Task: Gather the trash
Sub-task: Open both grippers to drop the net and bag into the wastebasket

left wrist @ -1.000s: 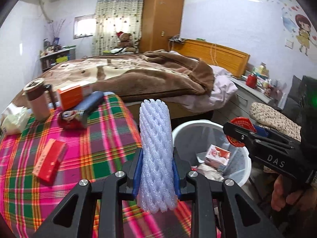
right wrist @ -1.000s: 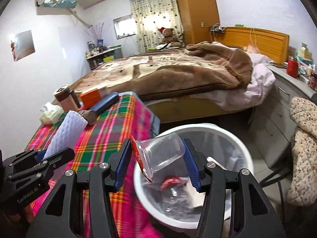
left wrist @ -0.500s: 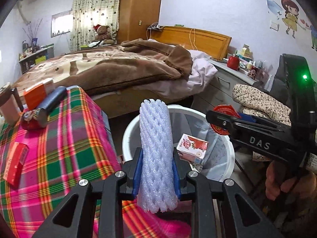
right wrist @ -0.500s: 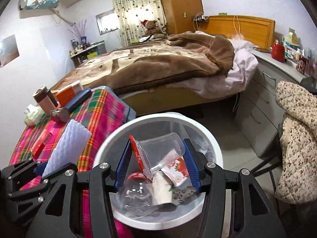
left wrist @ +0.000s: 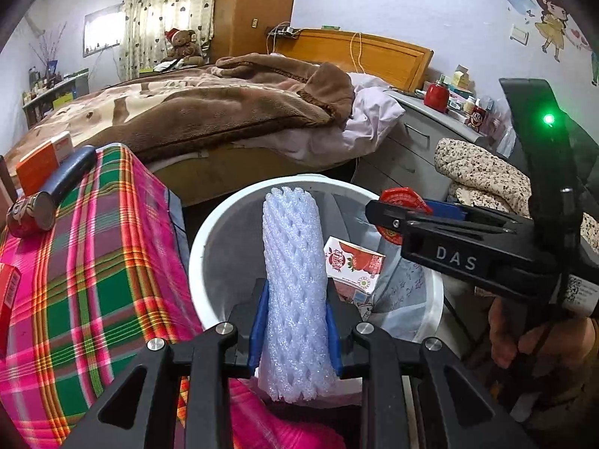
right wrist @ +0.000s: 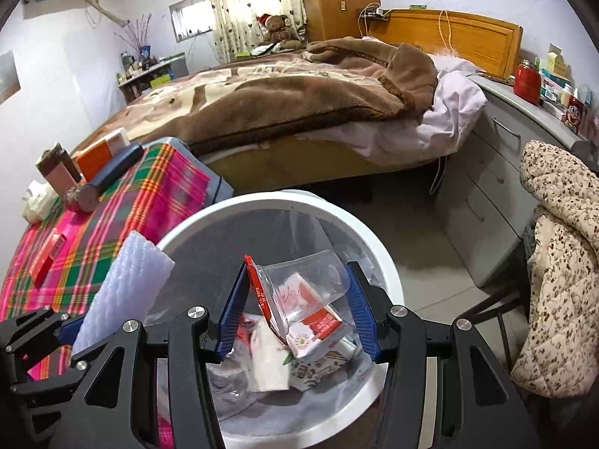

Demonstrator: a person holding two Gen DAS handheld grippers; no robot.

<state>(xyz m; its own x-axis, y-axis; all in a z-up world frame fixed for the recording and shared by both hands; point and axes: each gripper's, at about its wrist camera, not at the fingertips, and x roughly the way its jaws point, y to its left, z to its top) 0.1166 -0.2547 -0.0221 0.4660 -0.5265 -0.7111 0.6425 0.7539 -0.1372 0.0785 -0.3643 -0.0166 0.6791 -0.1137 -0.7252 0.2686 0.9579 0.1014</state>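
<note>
My left gripper point(left wrist: 295, 321) is shut on a white foam fruit net point(left wrist: 294, 284), upright between its blue pads, over the near rim of the white trash bin point(left wrist: 209, 232). My right gripper point(right wrist: 295, 310) is shut on a clear plastic cup point(right wrist: 299, 284) with a red lid, held above the bin's point(right wrist: 378, 258) inside. In the right wrist view the foam net point(right wrist: 127, 292) and left gripper appear at lower left. In the left wrist view the right gripper point(left wrist: 404, 217) reaches in from the right. A red-and-white carton point(left wrist: 353, 265) and other wrappers lie in the bin.
A table with a plaid cloth point(left wrist: 93, 262) stands left of the bin, bearing a can point(left wrist: 32, 213), a dark case point(left wrist: 71, 172), an orange box point(left wrist: 37, 161) and a red pack point(right wrist: 46, 254). Behind are a bed point(right wrist: 280, 101), grey drawers point(right wrist: 494, 157) and a quilted jacket point(right wrist: 561, 262) on a chair.
Both grippers moved from the table side to above the bin and came lower. The foam net and the cup stayed in their grips.
</note>
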